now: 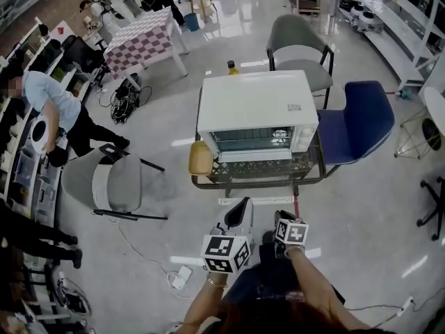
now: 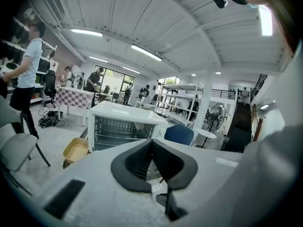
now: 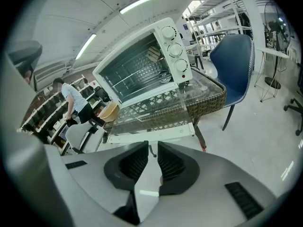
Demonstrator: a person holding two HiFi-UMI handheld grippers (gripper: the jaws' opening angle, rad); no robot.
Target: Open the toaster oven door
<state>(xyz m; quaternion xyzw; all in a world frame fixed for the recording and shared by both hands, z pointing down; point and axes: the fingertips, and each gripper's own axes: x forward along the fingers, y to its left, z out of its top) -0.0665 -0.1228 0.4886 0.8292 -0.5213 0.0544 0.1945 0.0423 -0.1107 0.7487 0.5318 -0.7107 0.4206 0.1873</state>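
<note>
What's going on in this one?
A person stands facing a white toaster oven that sits on a low glass-topped wicker table, with a gripper in each hand. Both are held back, short of the table, and touch nothing. The left hand-held gripper has its jaws together. The right hand-held gripper has its jaws slightly apart and empty.

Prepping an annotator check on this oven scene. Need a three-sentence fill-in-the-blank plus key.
The toaster oven is ____ in colour.
Its front panel carries ____ knobs, one above another.
In the head view, the chair at the right side of the table is ____.
Missing words: white; three; blue.
</note>
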